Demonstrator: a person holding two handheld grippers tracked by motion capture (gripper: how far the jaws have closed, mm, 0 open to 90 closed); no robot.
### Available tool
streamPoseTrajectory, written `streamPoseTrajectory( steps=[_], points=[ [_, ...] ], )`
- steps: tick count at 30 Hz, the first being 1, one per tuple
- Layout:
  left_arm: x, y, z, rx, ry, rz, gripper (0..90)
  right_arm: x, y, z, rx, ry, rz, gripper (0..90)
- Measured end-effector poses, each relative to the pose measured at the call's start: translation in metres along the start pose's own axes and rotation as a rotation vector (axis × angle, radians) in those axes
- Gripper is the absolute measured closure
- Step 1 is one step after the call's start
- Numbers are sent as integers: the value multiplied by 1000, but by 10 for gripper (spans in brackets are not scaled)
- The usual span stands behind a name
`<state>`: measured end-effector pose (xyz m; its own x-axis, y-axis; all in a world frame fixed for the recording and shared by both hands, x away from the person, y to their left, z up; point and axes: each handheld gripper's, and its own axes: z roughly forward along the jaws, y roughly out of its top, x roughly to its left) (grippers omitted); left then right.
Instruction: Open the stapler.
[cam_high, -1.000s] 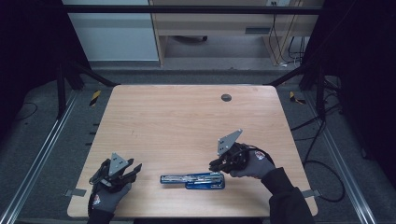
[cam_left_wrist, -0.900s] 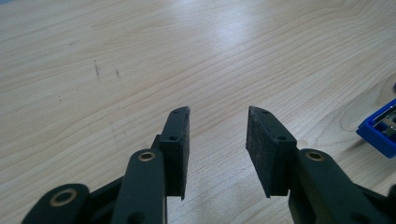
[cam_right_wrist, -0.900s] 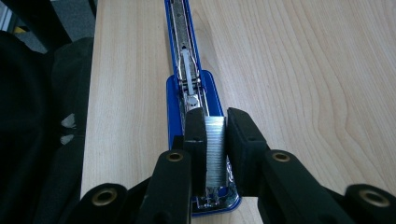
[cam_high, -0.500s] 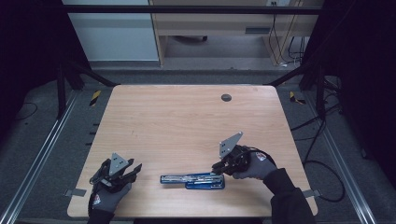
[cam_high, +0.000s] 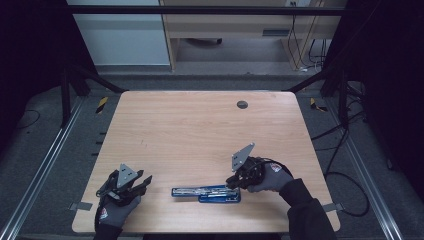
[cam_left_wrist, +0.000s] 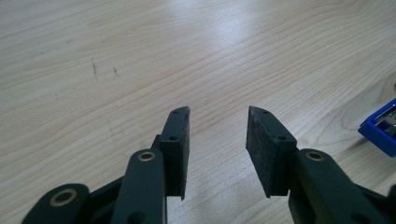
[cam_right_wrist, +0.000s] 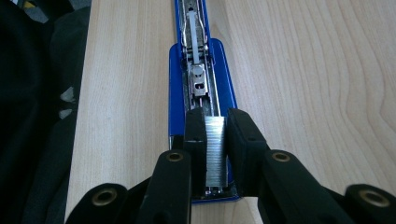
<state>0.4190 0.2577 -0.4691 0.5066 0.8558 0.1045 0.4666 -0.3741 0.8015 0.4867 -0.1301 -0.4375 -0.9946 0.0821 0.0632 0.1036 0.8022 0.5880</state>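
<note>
A blue stapler (cam_high: 205, 192) lies opened flat near the table's front edge, its metal magazine channel (cam_right_wrist: 198, 70) facing up. My right gripper (cam_high: 231, 184) sits at the stapler's right end. In the right gripper view this gripper (cam_right_wrist: 215, 126) is shut on a silver strip of staples (cam_right_wrist: 215, 149), held in line over the rear of the channel. My left gripper (cam_high: 145, 181) rests low at the front left, apart from the stapler. Its jaws (cam_left_wrist: 218, 140) stand open over bare wood, with the stapler's blue corner (cam_left_wrist: 380, 130) off to the side.
The wooden table (cam_high: 200, 130) has a round cable hole (cam_high: 242, 104) at the back right. A dark sleeve (cam_right_wrist: 28, 116) hangs just past the front edge beside the stapler. Metal frame rails run along both sides of the table.
My right hand has edged slightly down toward the stapler's right end, still with the staple strip. The left hand and the stapler have not moved.
</note>
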Motion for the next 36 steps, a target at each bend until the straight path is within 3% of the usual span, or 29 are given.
streamPoseTrajectory(
  steps=[36],
  points=[
    [0,0,2,6,2,1,599,1,-4,6,35,23,-33,786]
  ],
)
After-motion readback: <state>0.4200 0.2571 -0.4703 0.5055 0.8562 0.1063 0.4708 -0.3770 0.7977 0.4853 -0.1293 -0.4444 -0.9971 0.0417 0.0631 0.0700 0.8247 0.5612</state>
